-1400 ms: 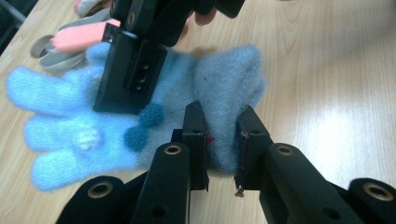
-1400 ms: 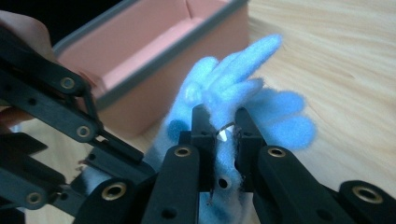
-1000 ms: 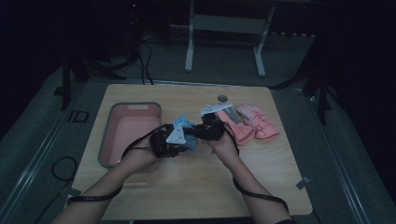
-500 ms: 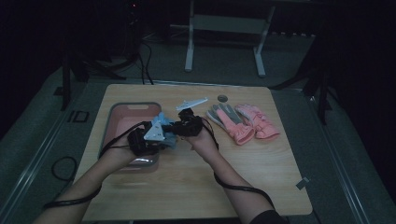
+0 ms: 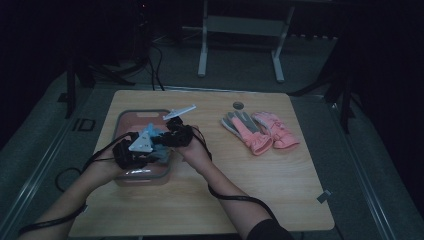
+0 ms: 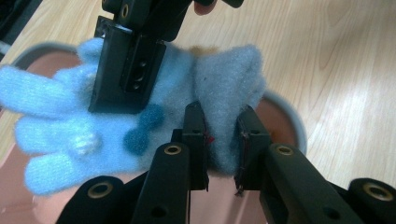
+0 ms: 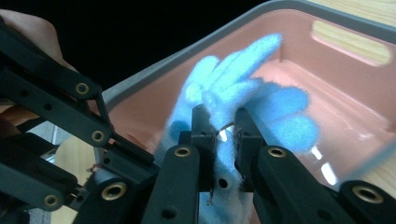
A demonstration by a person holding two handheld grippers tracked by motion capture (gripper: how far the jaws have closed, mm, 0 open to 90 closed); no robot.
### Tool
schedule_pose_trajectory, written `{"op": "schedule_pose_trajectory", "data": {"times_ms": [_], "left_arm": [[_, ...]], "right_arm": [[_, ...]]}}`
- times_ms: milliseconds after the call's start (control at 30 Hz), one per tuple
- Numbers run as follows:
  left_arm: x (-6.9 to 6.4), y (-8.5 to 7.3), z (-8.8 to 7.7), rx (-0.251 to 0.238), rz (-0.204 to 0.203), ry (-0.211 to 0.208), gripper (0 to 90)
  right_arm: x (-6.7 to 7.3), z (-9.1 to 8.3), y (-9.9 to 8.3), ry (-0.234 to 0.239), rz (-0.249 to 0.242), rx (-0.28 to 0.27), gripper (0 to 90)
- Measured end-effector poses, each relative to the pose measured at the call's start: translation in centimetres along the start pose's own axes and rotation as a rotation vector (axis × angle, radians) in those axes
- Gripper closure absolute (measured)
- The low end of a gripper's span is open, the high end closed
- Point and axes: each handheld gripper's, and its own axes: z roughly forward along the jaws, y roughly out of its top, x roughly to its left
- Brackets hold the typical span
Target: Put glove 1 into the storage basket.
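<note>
Since a second ago, both my hands have carried the blue glove point(image 6: 116, 126) leftward across the table point(image 5: 260, 195), from beside the pink gloves point(image 5: 260, 131) to above the pink bin point(image 5: 131, 119). My left tool point(image 6: 220, 136) pinches the glove's grey cuff between its closed jaws. My right tool point(image 7: 223, 136) is clamped on the glove near its fingers, which point into the bin. The glove hangs stretched between the two tools, over the bin's right half and not yet resting inside.
</note>
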Motion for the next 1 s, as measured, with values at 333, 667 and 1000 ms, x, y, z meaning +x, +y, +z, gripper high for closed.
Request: {"op": "schedule_pose_trajectory", "data": {"times_ms": [333,667,1000], "left_arm": [[1.0,-2.8,0.5,0.023,-0.045,-0.006,78.1],[2.8,-3.4,2.1,0.061,-0.029,-0.056,78.0],[4.2,-3.2,3.8,0.123,-0.045,-0.101,77.6]], "right_arm": [[0.5,3.4,0.7,0.003,-0.006,0.050,82.6],[-1.2,5.3,0.2,-0.017,0.037,0.097,82.2],[-1.5,5.1,0.5,-0.055,0.073,0.098,52.6]]}}
